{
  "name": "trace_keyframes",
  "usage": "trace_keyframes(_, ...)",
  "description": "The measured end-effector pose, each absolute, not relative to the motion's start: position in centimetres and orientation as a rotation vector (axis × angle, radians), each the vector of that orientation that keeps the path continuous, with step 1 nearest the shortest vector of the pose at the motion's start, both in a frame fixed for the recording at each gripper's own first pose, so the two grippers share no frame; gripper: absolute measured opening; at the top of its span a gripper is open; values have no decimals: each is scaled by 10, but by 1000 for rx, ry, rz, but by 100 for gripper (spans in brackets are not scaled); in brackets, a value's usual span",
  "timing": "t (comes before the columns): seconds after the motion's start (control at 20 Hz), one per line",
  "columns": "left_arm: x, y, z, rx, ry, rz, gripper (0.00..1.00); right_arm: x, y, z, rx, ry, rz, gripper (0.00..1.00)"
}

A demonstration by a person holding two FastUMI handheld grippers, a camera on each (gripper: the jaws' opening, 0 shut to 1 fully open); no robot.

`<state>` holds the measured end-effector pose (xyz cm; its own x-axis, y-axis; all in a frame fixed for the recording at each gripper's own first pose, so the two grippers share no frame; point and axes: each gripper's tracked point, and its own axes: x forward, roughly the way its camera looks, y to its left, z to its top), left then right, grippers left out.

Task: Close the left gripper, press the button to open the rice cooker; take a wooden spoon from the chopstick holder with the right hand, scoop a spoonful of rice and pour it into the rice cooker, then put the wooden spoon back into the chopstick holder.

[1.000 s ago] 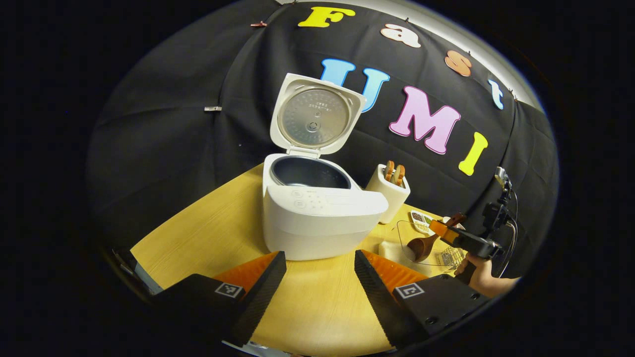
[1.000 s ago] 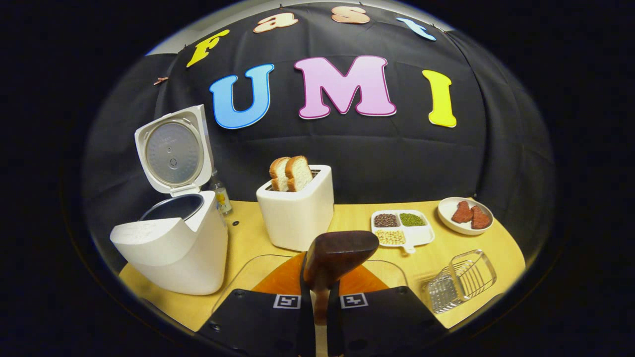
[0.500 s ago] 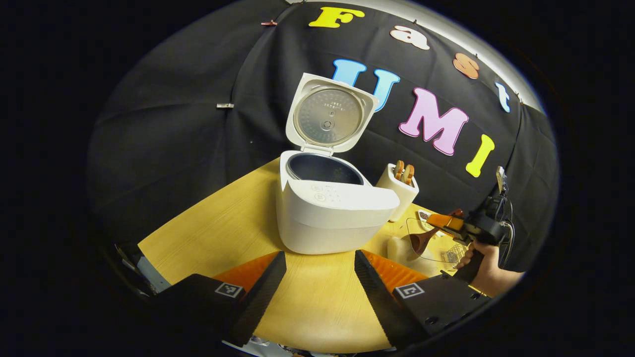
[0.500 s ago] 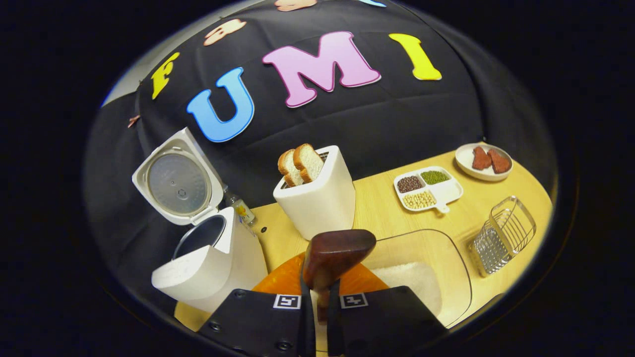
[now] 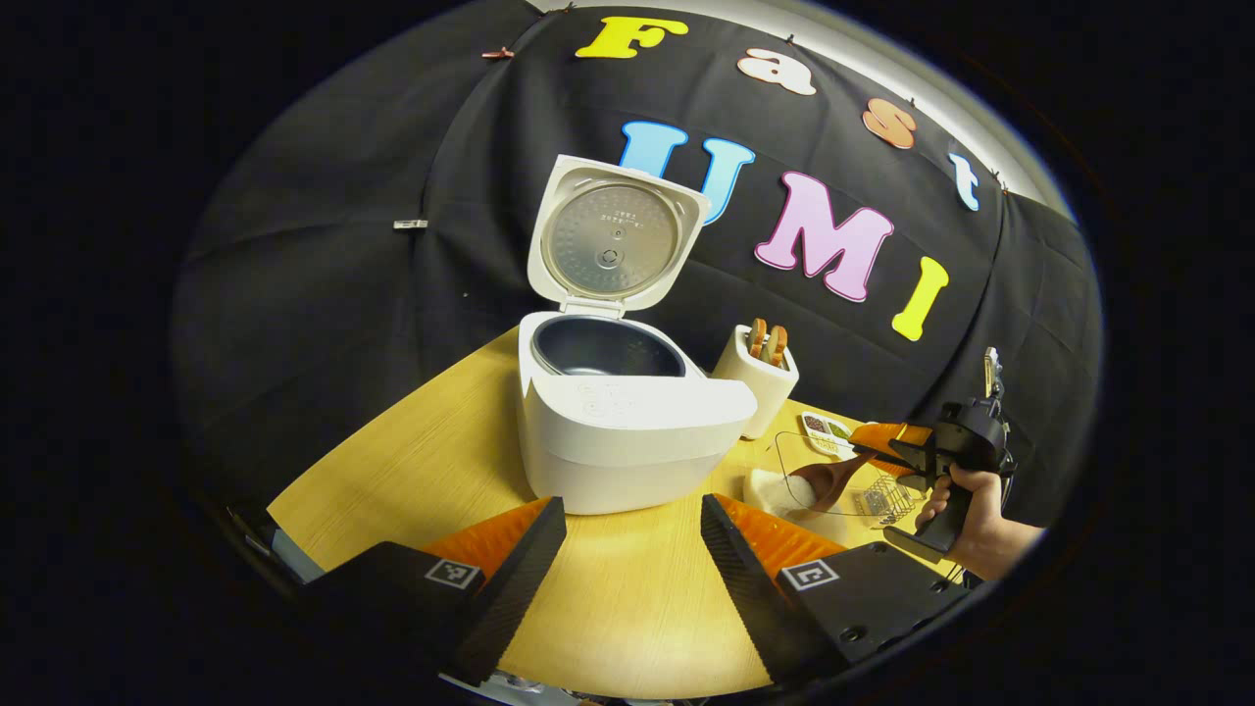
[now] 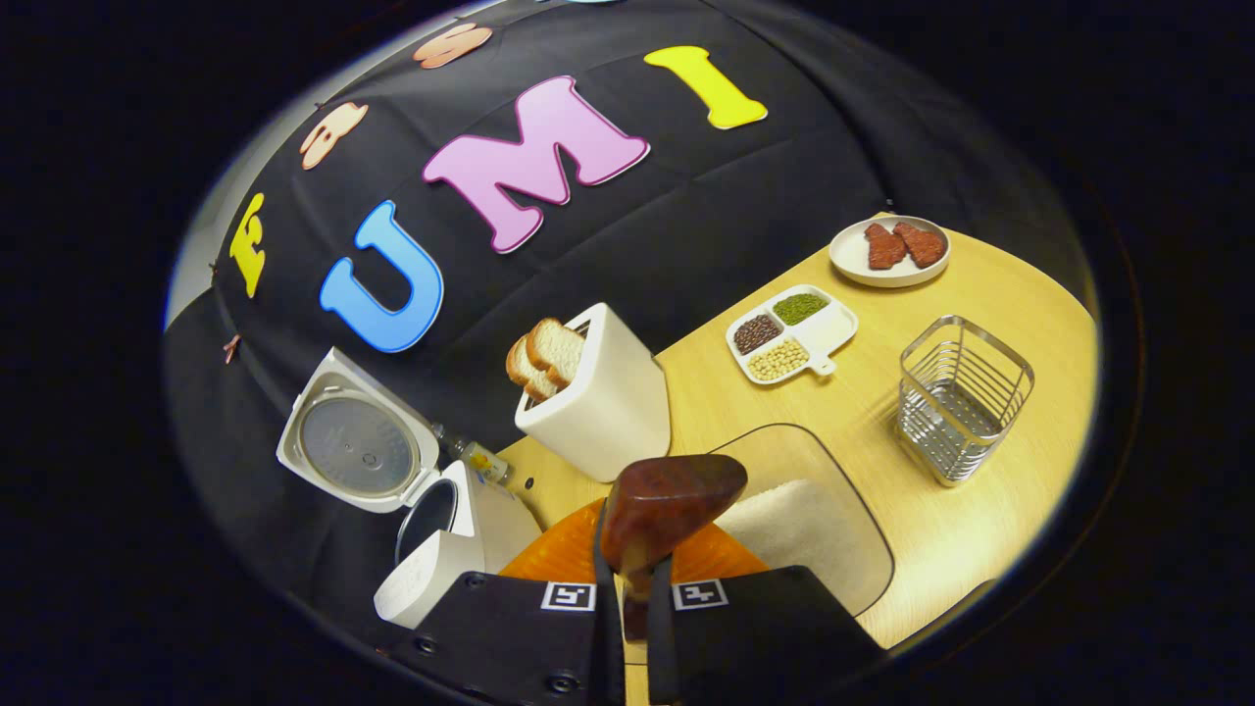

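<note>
Since 1 s ago, right gripper (image 6: pixel 627 608) has been rolled, wooden spoon (image 6: pixel 667 500) dipped into rice (image 6: pixel 799 520) to scoop. Handle pinched btwn fingers. Left gripper (image 5: pixel 632 549) wide open, empty. Rice cooker (image 5: pixel 627 422) lid up, ready.

Booth backdrop: black cloth wall (image 5: pixel 324 275), creased, clipped along its top edge. Pale strip of wall (image 5: pixel 882 54) shows above it. Light wood-grain bench (image 5: pixel 412 461), evenly lit, soft shadows.

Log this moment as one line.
cooker: open | left claw: open, idle | right claw: shut on spoon | spoon at rice
</note>
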<state>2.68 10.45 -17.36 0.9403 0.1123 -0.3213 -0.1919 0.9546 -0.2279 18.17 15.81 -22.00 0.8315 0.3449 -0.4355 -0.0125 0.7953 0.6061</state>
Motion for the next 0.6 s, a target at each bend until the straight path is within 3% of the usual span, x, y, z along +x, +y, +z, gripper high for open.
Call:
trace_keyframes(0.3, 27, 103, -174, -284, 323, 121, 96, 191, 120, -191, 763, 506, 99, 14)
trace_keyframes(0.6, 25, 99, -169, -281, 305, 101, 96, 195, 112, -159, 861, 480, 77, 13)
